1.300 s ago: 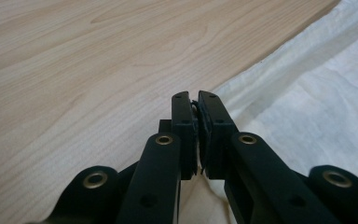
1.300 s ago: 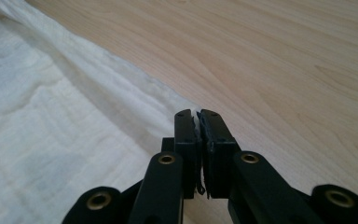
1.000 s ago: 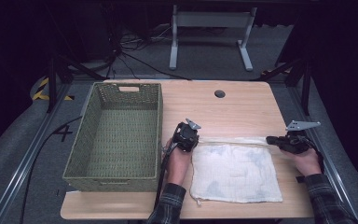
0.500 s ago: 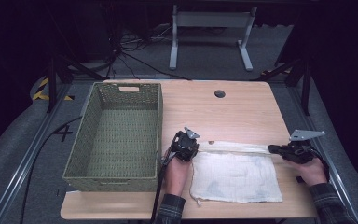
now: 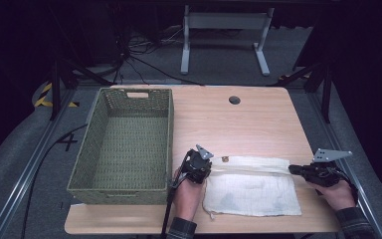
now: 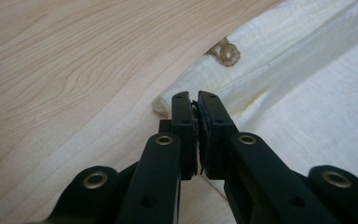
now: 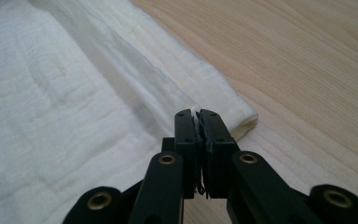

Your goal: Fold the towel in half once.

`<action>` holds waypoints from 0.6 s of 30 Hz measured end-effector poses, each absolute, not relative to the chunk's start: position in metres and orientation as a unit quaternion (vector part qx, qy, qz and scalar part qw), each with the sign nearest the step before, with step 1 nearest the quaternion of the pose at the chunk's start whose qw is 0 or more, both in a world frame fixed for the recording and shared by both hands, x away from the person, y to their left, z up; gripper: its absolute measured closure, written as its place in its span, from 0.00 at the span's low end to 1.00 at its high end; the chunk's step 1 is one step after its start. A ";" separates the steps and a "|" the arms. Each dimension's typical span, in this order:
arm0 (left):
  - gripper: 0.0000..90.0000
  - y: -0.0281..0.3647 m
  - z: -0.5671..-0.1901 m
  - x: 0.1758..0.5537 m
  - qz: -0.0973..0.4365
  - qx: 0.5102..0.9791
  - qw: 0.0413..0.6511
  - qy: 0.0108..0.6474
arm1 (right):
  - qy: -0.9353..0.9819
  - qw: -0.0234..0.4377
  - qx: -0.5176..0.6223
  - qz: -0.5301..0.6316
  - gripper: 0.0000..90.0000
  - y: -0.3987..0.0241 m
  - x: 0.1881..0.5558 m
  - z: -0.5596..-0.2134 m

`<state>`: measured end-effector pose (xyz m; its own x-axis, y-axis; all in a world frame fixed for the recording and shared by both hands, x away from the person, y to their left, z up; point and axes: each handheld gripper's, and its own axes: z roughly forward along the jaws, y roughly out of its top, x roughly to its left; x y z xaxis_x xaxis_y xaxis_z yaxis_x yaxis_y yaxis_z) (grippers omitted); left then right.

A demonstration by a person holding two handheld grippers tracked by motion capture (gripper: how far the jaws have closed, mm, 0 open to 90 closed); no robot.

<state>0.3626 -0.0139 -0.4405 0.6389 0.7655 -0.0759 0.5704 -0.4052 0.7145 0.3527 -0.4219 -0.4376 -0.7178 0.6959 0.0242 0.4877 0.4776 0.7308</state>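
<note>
- Two forearms in checked sleeves come in at 6 o'clock of the high view, each hand gripping a set of tongs low over the table.
- Left tongs (image 5: 206, 168) lie under the left hand (image 5: 186, 194), pointing toward 3 o'clock; in the left gripper view the left tongs (image 6: 197, 105) have their jaws pressed together on the folded corner of the cloth (image 6: 307, 93).
- Right tongs (image 5: 292, 169) are held by the right hand (image 5: 334, 191) and point toward 9 o'clock; in the right gripper view the right tongs (image 7: 196, 119) are pinched tight on the opposite folded corner of the cloth (image 7: 65, 107).
- The white cloth (image 5: 251, 191) lies flat at about 5 o'clock of the table, near its front edge, with its far edge rolled over into a thick band stretched between the two tongs.
- A small brown ring mark (image 6: 226, 52) sits on the fold just beyond the left tongs.
- A green woven basket (image 5: 94, 149) stands at 9 o'clock, just beside the left hand, its wall close to the left tongs.
- Black cable trails from the left tongs down off the front edge.
- Table (image 5: 258, 124) is pale wood, bare toward 12 o'clock apart from a round dark grommet hole (image 5: 235, 100).
- Beyond, at 12 o'clock, a grey metal stand (image 5: 224, 37) and loose cables rest on a dark floor.
</note>
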 end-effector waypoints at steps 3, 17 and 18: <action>0.96 -0.014 -0.439 0.355 0.136 0.828 0.367 0.401 | 0.850 0.140 0.346 0.372 0.96 -0.422 0.348 -0.437; 0.96 -0.011 -0.439 0.324 0.120 0.836 0.375 0.382 | 0.857 0.133 0.338 0.367 0.96 -0.423 0.318 -0.440; 0.96 -0.011 -0.441 0.322 0.117 0.837 0.375 0.380 | 0.858 0.131 0.337 0.364 0.96 -0.423 0.317 -0.441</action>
